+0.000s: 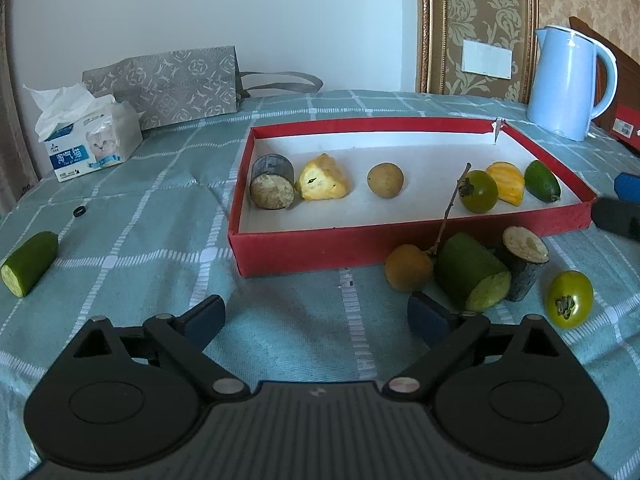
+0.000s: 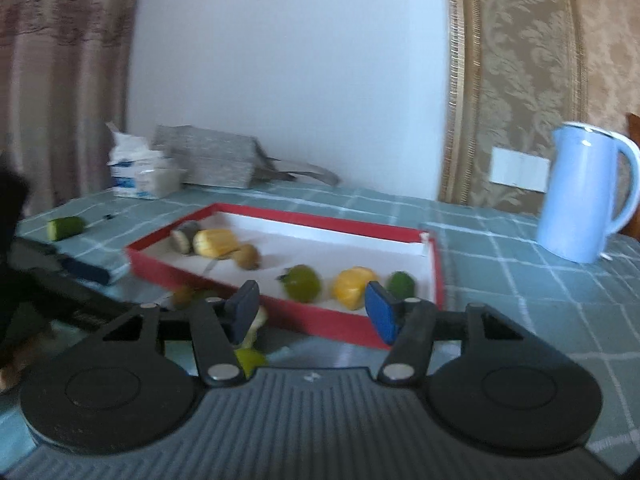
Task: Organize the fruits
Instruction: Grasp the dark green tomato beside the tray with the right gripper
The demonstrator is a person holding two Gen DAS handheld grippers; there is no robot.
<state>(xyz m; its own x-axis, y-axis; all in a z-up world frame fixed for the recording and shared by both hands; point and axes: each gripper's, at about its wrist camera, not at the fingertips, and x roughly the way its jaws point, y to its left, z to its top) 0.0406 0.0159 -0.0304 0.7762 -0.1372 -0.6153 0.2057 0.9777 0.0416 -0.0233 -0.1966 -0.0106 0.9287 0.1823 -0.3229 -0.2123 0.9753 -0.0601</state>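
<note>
A red box with a white floor holds several fruits: a grey stub, a yellow chunk, a brown round fruit, a green persimmon, a yellow piece and a small green fruit. In front of the box lie an orange fruit, a cut green cucumber piece, a grey stub and a green persimmon. Another cucumber piece lies far left. My left gripper is open and empty above the cloth. My right gripper is open and empty before the box; it shows at the left view's right edge.
A tissue pack and a grey paper bag stand at the back left. A blue kettle stands at the back right. A small black ring lies on the checked green cloth.
</note>
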